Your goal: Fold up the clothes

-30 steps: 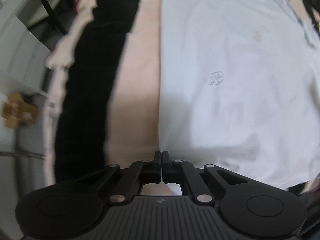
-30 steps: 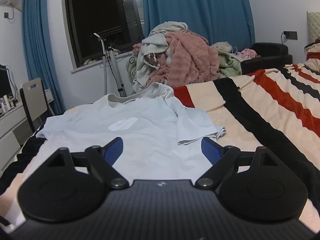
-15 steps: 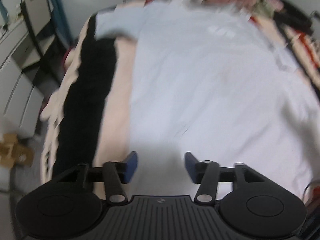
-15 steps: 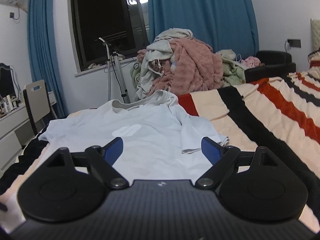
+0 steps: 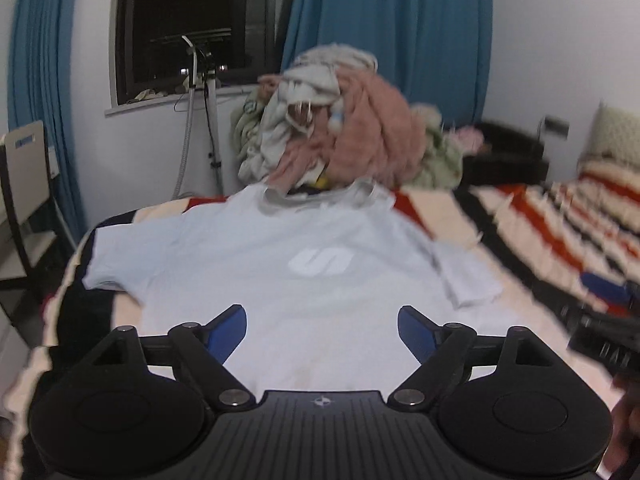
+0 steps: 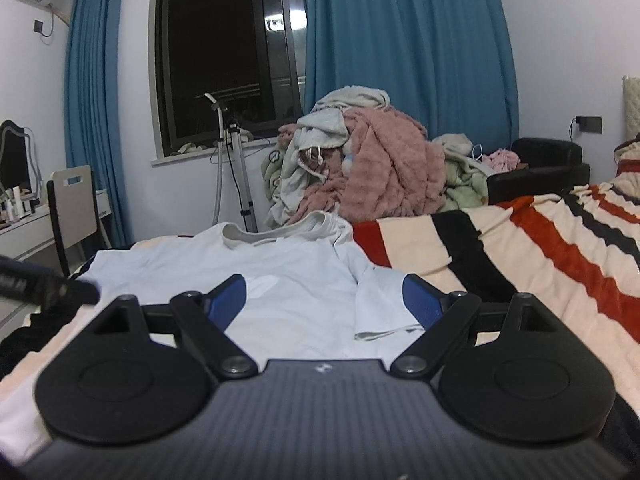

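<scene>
One white T-shirt (image 5: 304, 280) flat on bed (image 5: 520, 240); left tongs (image 5: 322, 330) just opened, empty; right tongs (image 6: 325, 302) apart, empty.

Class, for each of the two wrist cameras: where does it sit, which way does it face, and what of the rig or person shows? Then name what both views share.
Left wrist: on the left gripper, its jaws open after just opening, nothing between them; faces along the T-shirt toward the window; right gripper at the right edge.
Right wrist: on the right gripper, open; faces likewise, lower; left gripper at left.
Shared: T-shirt, clothes pile, striped blanket, curtains.
</scene>
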Motion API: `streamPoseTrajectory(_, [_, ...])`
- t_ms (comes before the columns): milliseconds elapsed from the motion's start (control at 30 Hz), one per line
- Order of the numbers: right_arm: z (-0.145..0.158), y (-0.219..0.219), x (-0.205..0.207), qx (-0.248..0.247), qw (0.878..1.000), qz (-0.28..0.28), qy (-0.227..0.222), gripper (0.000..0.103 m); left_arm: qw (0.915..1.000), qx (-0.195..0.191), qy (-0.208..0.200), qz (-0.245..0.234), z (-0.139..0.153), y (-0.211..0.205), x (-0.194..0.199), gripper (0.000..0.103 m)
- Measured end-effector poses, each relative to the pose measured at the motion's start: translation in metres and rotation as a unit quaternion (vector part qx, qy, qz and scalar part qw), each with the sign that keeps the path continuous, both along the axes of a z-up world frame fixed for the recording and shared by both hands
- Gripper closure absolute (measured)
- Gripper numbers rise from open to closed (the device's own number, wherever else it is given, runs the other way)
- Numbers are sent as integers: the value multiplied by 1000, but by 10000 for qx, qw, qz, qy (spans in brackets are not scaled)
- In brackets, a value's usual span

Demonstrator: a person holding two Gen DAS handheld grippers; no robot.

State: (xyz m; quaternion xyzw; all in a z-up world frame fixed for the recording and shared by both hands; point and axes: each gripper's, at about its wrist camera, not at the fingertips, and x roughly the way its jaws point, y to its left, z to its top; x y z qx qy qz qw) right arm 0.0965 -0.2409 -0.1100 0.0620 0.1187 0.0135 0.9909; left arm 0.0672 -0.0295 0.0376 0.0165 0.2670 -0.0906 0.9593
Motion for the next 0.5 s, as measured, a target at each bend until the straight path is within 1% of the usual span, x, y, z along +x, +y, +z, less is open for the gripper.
streamPoseTrajectory(67, [1, -1, 0, 3, 10000, -19, -44, 17, 9996, -247, -51, 91, -10, 2, 5, 15])
streamPoseTrajectory(133, [2, -3, 1, 73, 10000, -25, -54, 17, 9992, -337, -87, 188, -26, 11, 5, 10])
streamPoseTrajectory(167, [1, -4, 3, 122, 9999, -33, -46, 17, 9989, -382, -105, 236, -34, 15, 5, 4])
streamPoseTrajectory(200, [0, -5, 4, 169, 9998, -39, -32, 17, 9986, -427, -123, 284, -42, 20, 6, 0])
streamPoseTrajectory(233, [-2, -5, 7, 211, 9998, -42, 2, 17, 9984, -452, -127, 327, -50, 24, 7, 0])
streamPoseTrajectory(300, [-8, -4, 13, 298, 9995, -53, 114, 17, 9991, -265, -15, 338, -62, 29, 11, 0])
streamPoseTrajectory(367, [-14, -2, 20, 344, 9991, -48, 237, 17, 9994, -52, 13, 332, -70, 27, 15, 0])
streamPoseTrajectory(500, [-25, 2, 31, 255, 9988, -128, 402, 17, 9994, -34, -22, 332, -77, 28, 20, 0])
